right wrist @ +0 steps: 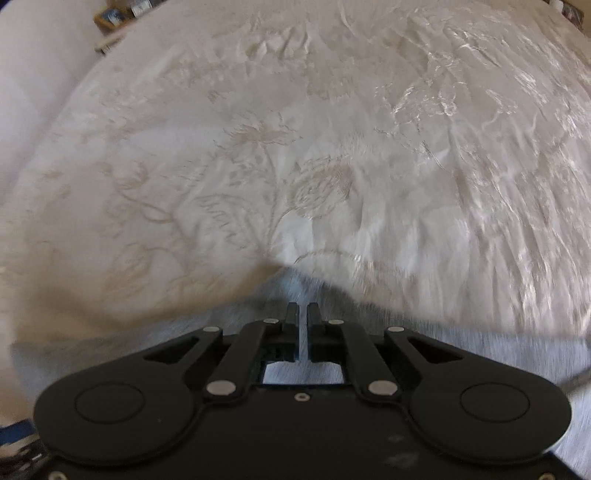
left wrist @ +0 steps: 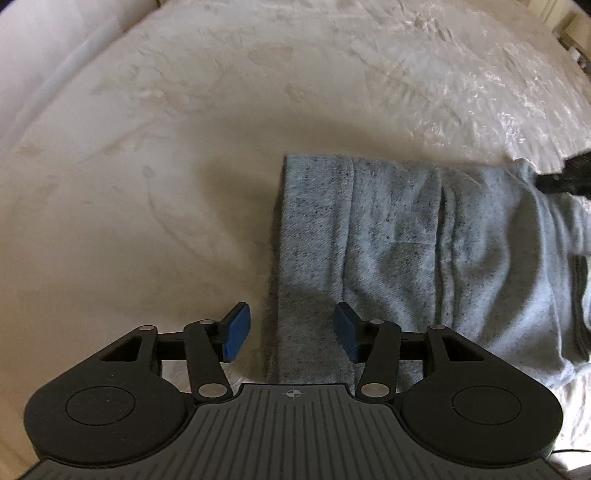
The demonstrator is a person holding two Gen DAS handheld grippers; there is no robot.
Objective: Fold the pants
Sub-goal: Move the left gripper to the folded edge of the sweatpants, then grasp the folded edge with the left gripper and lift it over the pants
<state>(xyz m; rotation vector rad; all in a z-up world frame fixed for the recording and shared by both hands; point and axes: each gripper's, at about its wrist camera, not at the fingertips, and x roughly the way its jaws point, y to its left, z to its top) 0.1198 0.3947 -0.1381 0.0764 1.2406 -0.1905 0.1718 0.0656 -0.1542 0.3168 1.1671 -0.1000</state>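
Left claw [left wrist: 291, 332] spread about halfway, blue pads [left wrist: 236, 332] apart, nothing pinched. Pointed steeply down over the near left strip of the pants [left wrist: 406, 240]; one pad over bare bedspread [left wrist: 147, 166], the other over grey cloth, the garment's left edge running between them. Contact with the cloth not discernible.

Right claw [right wrist: 303, 314] pressed together, only a thin slit between the black fingers [right wrist: 291, 314]. Grey fabric [right wrist: 288, 291] rising in a small peak just ahead of the fingertips and showing through the slit and the opening behind them, so reads as pinching a fold of the pants. View blurred; exact bite on the cloth hard to make out.

Pants: heathered light grey knit, lying on the bed, folded into a rough rectangle. Far left corner square and neat. Lengthwise creases down the middle. Right side bunched and layered, darker stacked edges showing at the right border of the left wrist view. Dark shape [left wrist: 565, 177] at the garment's far right corner in that view, likely the other claw, partly cut off by the frame.

Bedspread: cream, glossy, embroidered with floral motifs, wrinkled and catching light toward the far right. Shadow of the left claw thrown across bedspread and cloth near the garment's left edge. Small cluttered items [right wrist: 118, 14] beyond the bed's far left corner in the right wrist view, too small to identify.
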